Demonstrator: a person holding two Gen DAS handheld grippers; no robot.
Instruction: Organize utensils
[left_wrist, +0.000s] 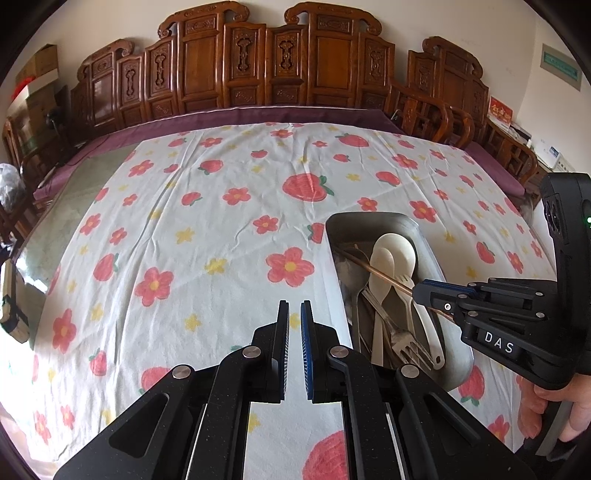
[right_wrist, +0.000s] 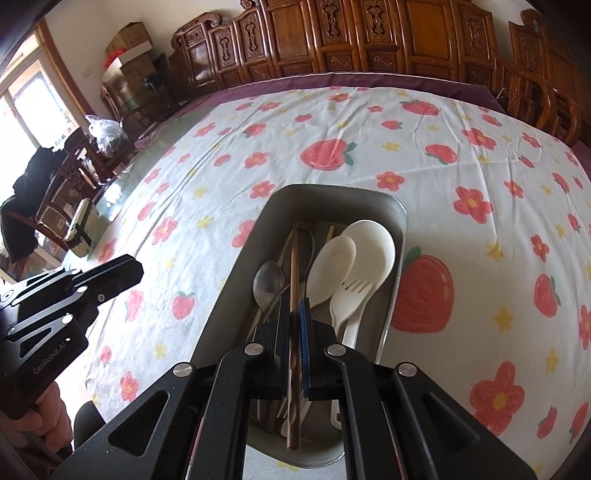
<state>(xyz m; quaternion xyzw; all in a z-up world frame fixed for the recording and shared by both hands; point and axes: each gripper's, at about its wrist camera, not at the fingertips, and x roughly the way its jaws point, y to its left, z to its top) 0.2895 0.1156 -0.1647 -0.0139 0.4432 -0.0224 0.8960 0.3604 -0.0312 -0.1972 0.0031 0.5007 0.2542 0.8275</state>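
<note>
A grey metal tray (right_wrist: 332, 195) on the flowered tablecloth holds white plastic spoons (right_wrist: 364, 251), a white fork (right_wrist: 349, 299), a metal spoon (right_wrist: 267, 282) and a metal fork (left_wrist: 410, 345). My right gripper (right_wrist: 294, 310) is shut on a brown wooden chopstick (right_wrist: 294, 266) and holds it over the tray, pointing lengthwise. In the left wrist view the right gripper (left_wrist: 419, 290) grips the chopstick (left_wrist: 373, 271) above the tray (left_wrist: 369, 218). My left gripper (left_wrist: 294, 308) hovers over the cloth left of the tray, jaws nearly together and empty.
The tablecloth (left_wrist: 221, 229) covers a glass-topped table with carved wooden chairs (left_wrist: 258, 62) around the far side. A small box (right_wrist: 79, 229) sits at the table's left edge. A plastic bag (right_wrist: 105, 133) lies on a chair beyond.
</note>
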